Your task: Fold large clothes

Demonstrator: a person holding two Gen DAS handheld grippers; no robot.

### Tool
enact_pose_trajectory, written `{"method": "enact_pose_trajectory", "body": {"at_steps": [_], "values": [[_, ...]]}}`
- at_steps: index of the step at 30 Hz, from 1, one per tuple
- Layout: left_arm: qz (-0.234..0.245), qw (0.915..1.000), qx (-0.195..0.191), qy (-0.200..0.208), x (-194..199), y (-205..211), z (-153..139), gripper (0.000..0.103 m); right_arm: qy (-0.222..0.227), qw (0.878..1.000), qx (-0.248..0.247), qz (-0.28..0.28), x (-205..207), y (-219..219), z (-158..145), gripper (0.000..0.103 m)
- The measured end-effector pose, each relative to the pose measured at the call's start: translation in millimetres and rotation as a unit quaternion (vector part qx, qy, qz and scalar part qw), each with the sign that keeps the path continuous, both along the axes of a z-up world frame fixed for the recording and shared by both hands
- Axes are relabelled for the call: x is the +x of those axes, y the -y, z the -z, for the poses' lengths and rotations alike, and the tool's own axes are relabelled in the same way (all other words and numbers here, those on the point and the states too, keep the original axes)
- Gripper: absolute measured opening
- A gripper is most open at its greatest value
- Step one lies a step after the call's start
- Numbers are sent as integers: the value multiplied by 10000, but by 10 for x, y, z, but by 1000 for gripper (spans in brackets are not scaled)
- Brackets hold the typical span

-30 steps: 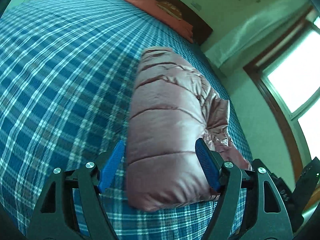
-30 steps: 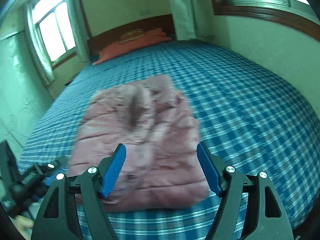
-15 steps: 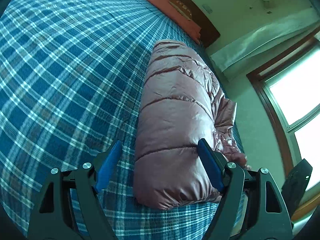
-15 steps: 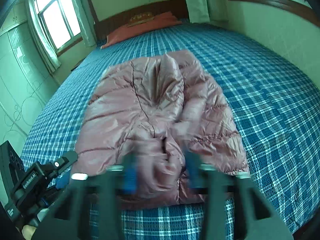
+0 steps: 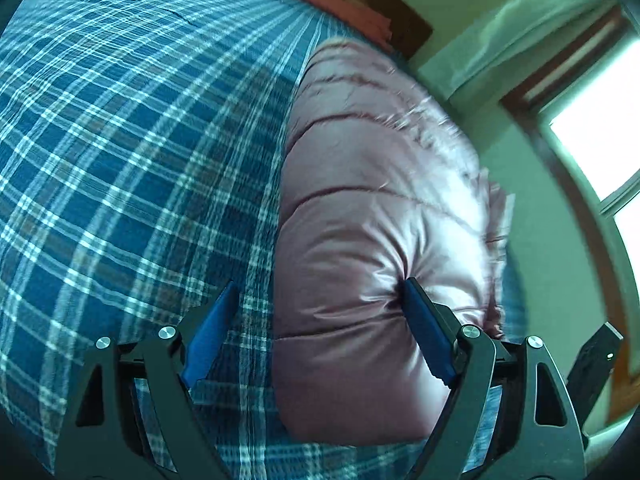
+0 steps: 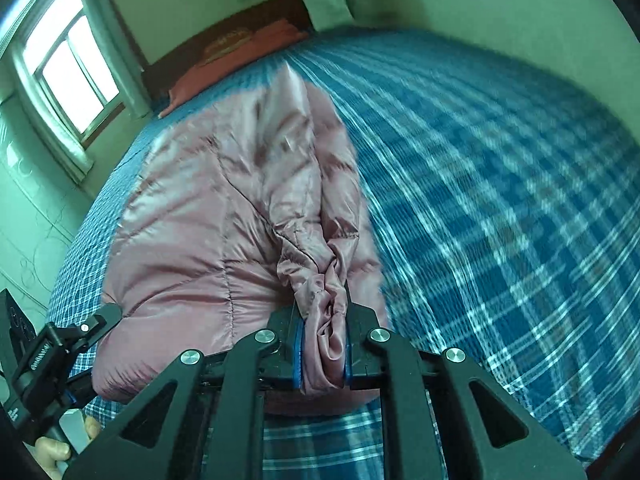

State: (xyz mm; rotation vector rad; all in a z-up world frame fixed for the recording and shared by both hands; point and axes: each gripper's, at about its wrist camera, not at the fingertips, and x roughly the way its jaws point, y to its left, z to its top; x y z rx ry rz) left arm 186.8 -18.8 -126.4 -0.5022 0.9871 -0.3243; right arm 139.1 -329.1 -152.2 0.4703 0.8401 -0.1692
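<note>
Nearest in the right wrist view, the right hand-held gripper (image 6: 322, 354) is pinched tight on a bunched wad of the jacket (image 6: 208, 232), with the blue pads (image 6: 297, 354) pressing satin cloth between them. The wad looks like a cuff or hem edge gathered into a thick roll, probably taken that way so the slippery shell cannot slide out when it is pulled over. From the grip a ridge of fabric rises and runs away up the jacket's right side, which suggests that this edge is being lifted for a fold across the body.

In the left wrist view, the left hand-held gripper (image 5: 316, 332) is spread wide. Its right finger (image 5: 424, 340) digs into the puffy near corner of the jacket (image 5: 380, 240) and dents it, while the other finger stands over bare bedding. It holds nothing; my reading is that it presses or steadies the padded bulk so the garment stays put while the other side is drawn. The same tool shows at the lower left of the right wrist view, low against the jacket's near edge.

The pink quilted jacket lies partly folded on the bed (image 6: 500, 200), close to the near edge and lengthwise toward the headboard. The plaid sheet gives a broad flat surface for the folding. Farther back lies a red pillow (image 6: 236, 60) against the dark headboard (image 6: 224, 28), well apart from the jacket, and beyond it are the wall and a window (image 6: 72, 76).
</note>
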Motion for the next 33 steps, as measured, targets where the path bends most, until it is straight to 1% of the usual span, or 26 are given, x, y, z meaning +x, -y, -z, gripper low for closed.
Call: {"method": "enact_pose_trajectory", "body": {"at_steps": [2,3,5,8,9,11,12,14,16,18,21,22,24,26,27,29,31,33], "values": [[-36,9999,114,-118,28,42,100,82,-62,10000,65,-31,27,21,150,15],[-27,9998,185,-111,41,49,129,82,-59,10000,35,-47,39,9,220,15],[-34,9994,319,-117,72,83,163,82,-24,10000,26,-24,53,0,257,15],[-31,9996,263,-101,75,62,149,82,95,9998,154,30,31,38,237,15],[-11,9998,193,-70,56,41,131,82,150,9996,239,33,9,52,216,17],[14,9999,46,-100,6,-58,77,82,178,9992,365,66,-67,97,138,24],[-9,9999,4,-120,-17,-93,47,82,159,9992,357,81,-93,110,85,31],[-145,9997,-140,-102,-78,-211,-72,82,267,9993,230,135,-155,122,-116,36],[-318,9989,-341,74,-57,-322,-199,82,406,9988,74,246,-157,157,-306,52],[-315,9985,-403,172,35,-336,-271,83,575,9980,73,241,-69,166,-449,55],[-311,9981,-536,66,286,-269,-284,82,588,9981,133,128,191,163,-493,55],[-300,9980,-555,-8,354,-234,-263,82,556,9983,142,120,270,159,-463,55],[-327,9984,-427,-184,482,-152,-177,82,415,9989,163,126,394,167,-383,55],[-358,9979,-364,-390,540,-107,-51,83,118,9997,143,180,515,171,-202,55],[-361,9971,-370,-561,576,-79,50,84,13,9996,208,180,552,189,-103,50],[-341,9955,-429,-777,622,-42,176,85,-74,9981,560,237,579,259,142,49],[-274,9970,-257,-679,613,6,189,86,-13,9948,962,331,566,352,284,49],[-161,9982,-85,-573,592,49,150,86,47,9924,1189,303,544,417,295,49]]}}
